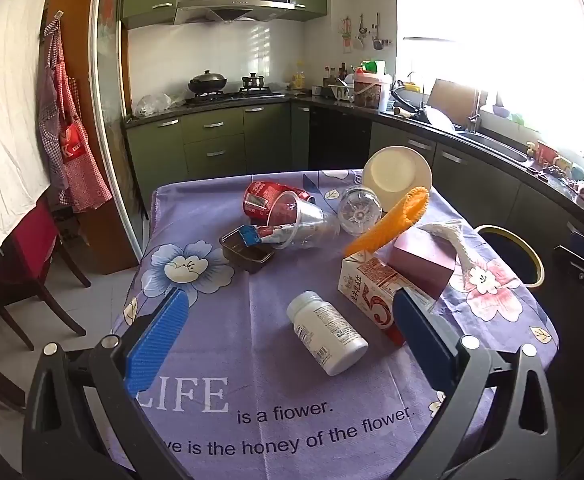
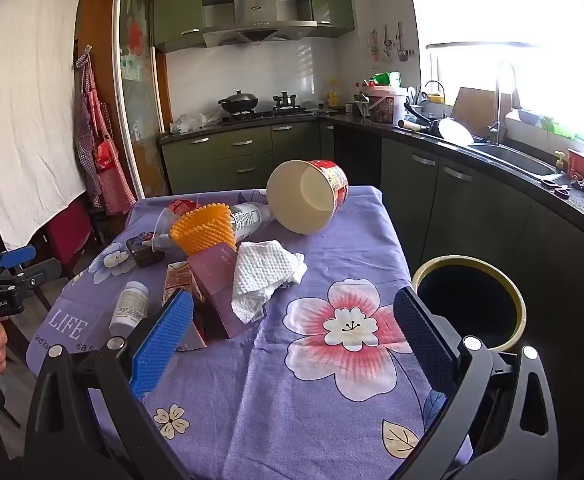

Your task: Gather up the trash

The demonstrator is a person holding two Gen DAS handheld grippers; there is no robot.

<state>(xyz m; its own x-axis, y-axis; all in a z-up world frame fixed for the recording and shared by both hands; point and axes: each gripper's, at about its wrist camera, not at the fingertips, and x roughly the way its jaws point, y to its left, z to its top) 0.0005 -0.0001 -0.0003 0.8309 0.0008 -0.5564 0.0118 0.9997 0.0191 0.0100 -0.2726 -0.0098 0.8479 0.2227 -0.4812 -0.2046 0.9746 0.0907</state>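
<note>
Left hand-held gripper (image 1: 292,320): I have its jaws spread as wide as they go, nothing between the pads, hovering over the near part of the tabletop (image 1: 251,360).
Right hand-held gripper (image 2: 294,320): mine too stands fully open and empty, above the big pink flower on the cloth.
White pill bottle (image 1: 326,332): lies on its side on the purple cloth, in line between my left fingers, cap toward the far left.
Milk carton (image 1: 372,292): lies flat just right of the bottle, partly behind my left gripper's right finger.
Mauve box (image 1: 422,260): rests beside and behind the carton.
Crumpled paper towel (image 2: 265,276): I see it draped against the mauve box.
Orange foam net (image 2: 205,230): propped up behind the box.
Paper bowl (image 2: 308,196): tipped on its side at the far edge, its opening facing me.
Clear plastic bottle (image 1: 360,210): on its side, beside the bowl.
Clear cup (image 1: 302,224): tipped over, touching a crushed red can (image 1: 263,196).
Dark tray (image 1: 247,252): near the cup, a blue packet resting on it.
Trash bin (image 2: 470,300): stands off the right edge of the tabletop, mouth open; I can't see inside.
</note>
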